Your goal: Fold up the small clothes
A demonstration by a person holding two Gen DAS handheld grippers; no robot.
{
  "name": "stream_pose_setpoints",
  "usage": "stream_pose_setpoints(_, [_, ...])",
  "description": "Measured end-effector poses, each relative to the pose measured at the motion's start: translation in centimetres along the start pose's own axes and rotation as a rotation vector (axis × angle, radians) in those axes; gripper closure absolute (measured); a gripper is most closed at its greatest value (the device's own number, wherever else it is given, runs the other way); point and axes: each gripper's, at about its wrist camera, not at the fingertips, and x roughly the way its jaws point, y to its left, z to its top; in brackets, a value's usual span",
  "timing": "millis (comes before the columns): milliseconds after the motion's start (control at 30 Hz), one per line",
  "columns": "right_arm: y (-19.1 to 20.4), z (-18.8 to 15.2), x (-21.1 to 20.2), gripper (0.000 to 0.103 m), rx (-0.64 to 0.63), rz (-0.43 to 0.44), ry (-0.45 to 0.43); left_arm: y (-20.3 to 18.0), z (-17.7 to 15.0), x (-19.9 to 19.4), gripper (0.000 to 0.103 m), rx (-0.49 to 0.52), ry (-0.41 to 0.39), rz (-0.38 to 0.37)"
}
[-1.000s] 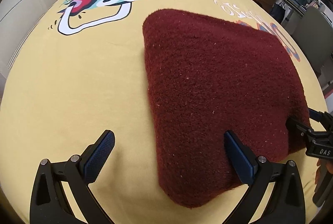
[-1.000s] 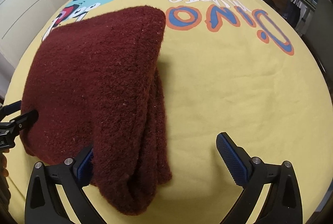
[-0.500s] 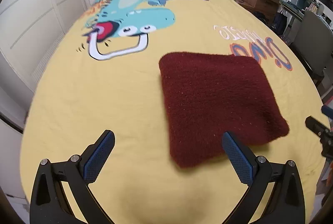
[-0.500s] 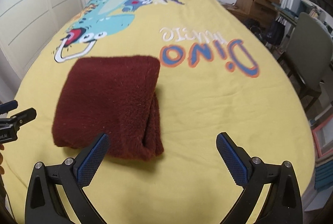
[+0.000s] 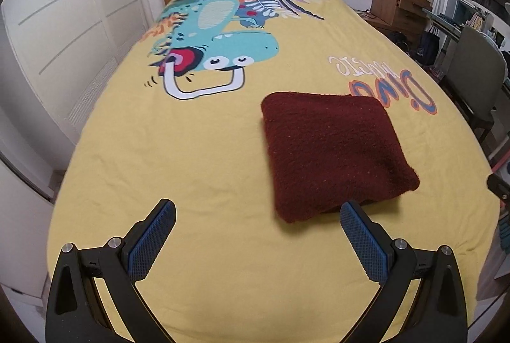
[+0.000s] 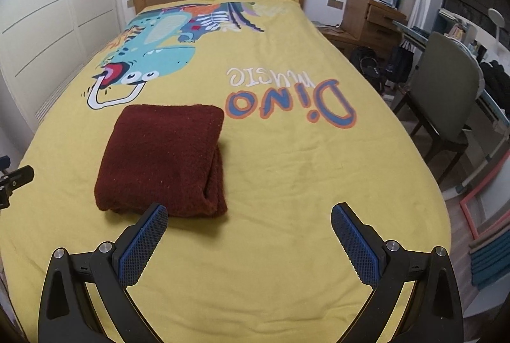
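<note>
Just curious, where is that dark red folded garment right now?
The folded garment lies on the yellow bedspread, left of the "Dino" lettering in the right wrist view, below the dinosaur print.

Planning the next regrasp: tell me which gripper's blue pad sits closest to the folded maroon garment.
In each wrist view one blue pad overlaps the garment's near edge: the right gripper's left pad and the left gripper's right pad. Both jaws are open.

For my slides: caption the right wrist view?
Open right tool above yellow bedspread, folded maroon garment lying released.
</note>
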Motion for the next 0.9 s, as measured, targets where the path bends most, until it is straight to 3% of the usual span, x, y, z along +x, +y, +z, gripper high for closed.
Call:
stream_pose_setpoints(200, [-0.4, -1.2, -1.7, 0.001, -0.001, -0.011, 0.001, 0.3, -1.1, -0.8, 0.001, 0.009, -0.008, 0.04])
stream_pose_setpoints(900, [0.2, -2.1, -3.1, 0.001, -0.029, 0.008, -0.002, 2.2, -3.0, -1.5, 0.001, -0.021, 0.007, 0.048])
